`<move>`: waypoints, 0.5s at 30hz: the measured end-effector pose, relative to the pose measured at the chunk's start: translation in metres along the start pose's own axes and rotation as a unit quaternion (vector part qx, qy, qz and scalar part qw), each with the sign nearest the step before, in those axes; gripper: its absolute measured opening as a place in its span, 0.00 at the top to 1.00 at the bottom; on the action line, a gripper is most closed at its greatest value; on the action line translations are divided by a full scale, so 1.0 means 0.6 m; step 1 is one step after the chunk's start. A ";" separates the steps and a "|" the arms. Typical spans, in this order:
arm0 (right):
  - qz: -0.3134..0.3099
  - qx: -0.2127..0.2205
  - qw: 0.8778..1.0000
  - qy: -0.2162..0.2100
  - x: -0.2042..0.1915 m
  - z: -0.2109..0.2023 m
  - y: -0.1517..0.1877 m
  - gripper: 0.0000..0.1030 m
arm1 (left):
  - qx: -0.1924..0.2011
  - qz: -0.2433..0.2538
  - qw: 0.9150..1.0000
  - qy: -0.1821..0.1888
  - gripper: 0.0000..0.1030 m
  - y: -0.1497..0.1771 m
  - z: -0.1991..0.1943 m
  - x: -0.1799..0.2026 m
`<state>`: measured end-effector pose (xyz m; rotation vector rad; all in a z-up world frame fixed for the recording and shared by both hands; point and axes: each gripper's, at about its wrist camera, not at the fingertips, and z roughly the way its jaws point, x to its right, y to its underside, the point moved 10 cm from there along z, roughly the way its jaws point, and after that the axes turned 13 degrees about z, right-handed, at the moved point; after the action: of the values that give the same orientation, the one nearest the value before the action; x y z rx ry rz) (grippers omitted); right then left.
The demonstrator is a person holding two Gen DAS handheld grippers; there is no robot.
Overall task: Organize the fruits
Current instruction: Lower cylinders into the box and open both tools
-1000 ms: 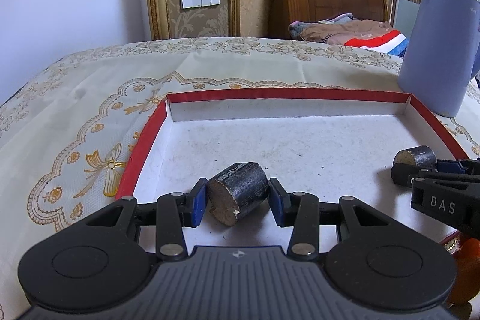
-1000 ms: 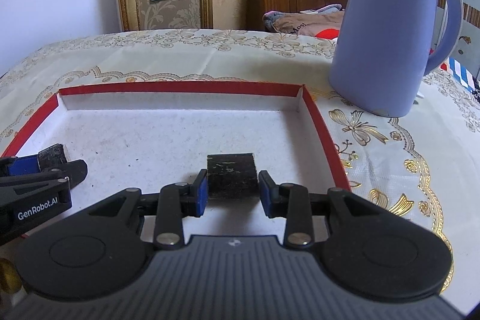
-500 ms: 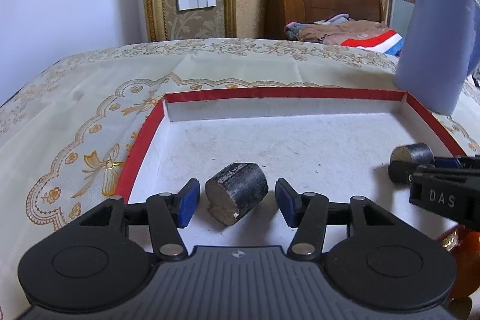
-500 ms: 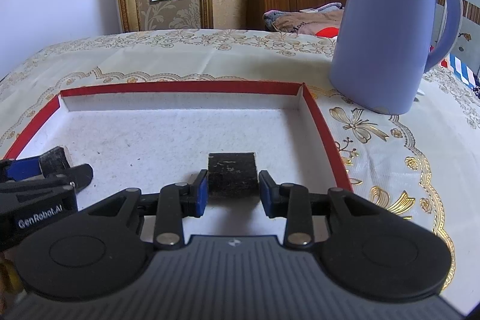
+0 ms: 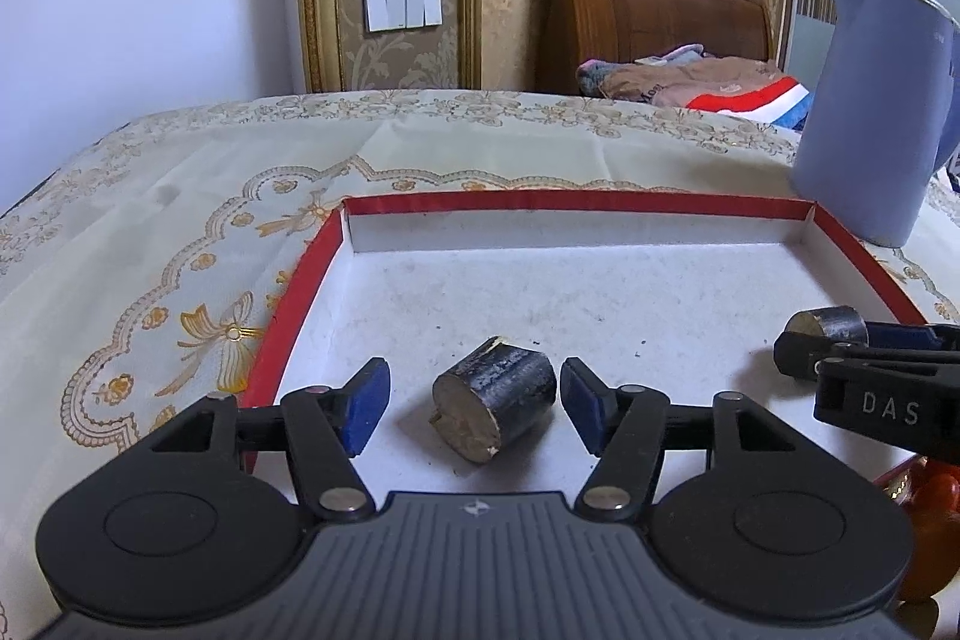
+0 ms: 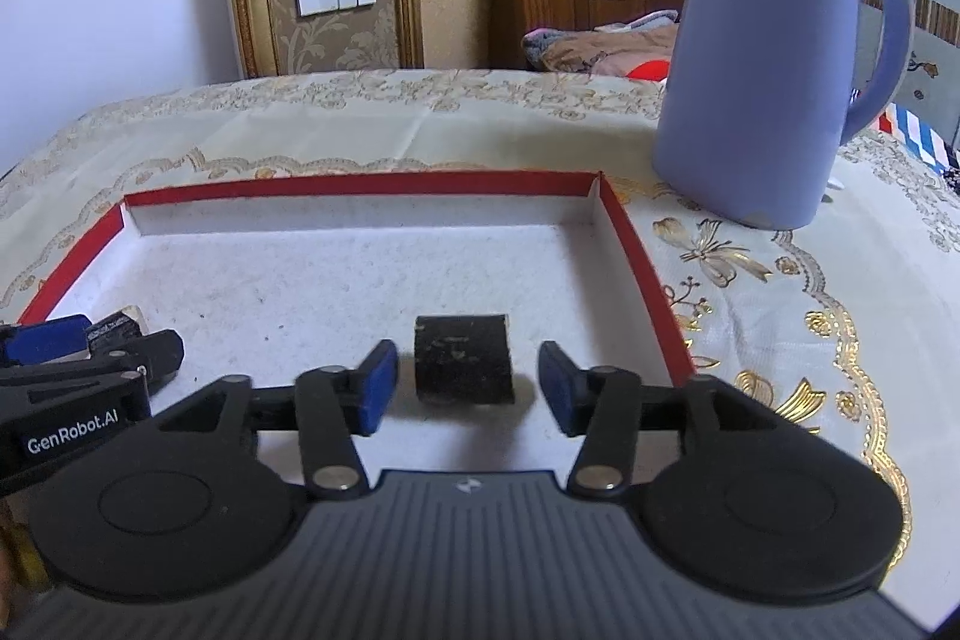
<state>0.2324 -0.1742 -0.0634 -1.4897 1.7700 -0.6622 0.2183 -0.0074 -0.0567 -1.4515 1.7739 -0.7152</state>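
A red-rimmed white tray [image 5: 456, 203] lies on the tablecloth. A dark cylindrical fruit chunk [image 5: 495, 413] lies on its side in the tray's front left, between the spread fingers of my left gripper [image 5: 474, 409], which is open and not touching it. A second dark chunk [image 6: 463, 367] lies in the tray's front right, between the spread fingers of my right gripper [image 6: 467, 393], also open and clear of it. The tray also shows in the right wrist view [image 6: 360, 184]. The right gripper and its chunk [image 5: 828, 322] show at the right of the left wrist view.
A tall lilac jug [image 6: 768, 58] stands on the cloth just beyond the tray's far right corner. An orange fruit [image 5: 930, 532] sits by the tray's front right corner. A wooden headboard and folded clothes [image 5: 690, 76] lie behind the table.
Both grippers opened and released their chunks, which now rest on the tray floor. Both grippers drew back slightly.
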 end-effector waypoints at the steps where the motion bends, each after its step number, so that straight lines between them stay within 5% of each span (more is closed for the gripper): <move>1: 0.000 0.002 1.000 0.000 0.000 -0.002 0.000 0.49 | 0.002 0.001 1.000 -0.001 0.39 0.000 -0.002 0.000; 7: 0.002 -0.002 1.000 -0.002 0.002 -0.003 0.004 0.49 | 0.015 0.007 1.000 -0.001 0.35 -0.005 -0.010 0.003; 15: 0.004 0.013 1.000 0.002 0.004 -0.014 0.000 0.30 | 0.021 0.001 1.000 -0.001 0.29 -0.004 -0.016 -0.001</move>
<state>0.2255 -0.1770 -0.0589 -1.4641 1.7622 -0.6821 0.2118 -0.0075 -0.0489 -1.4223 1.7490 -0.7444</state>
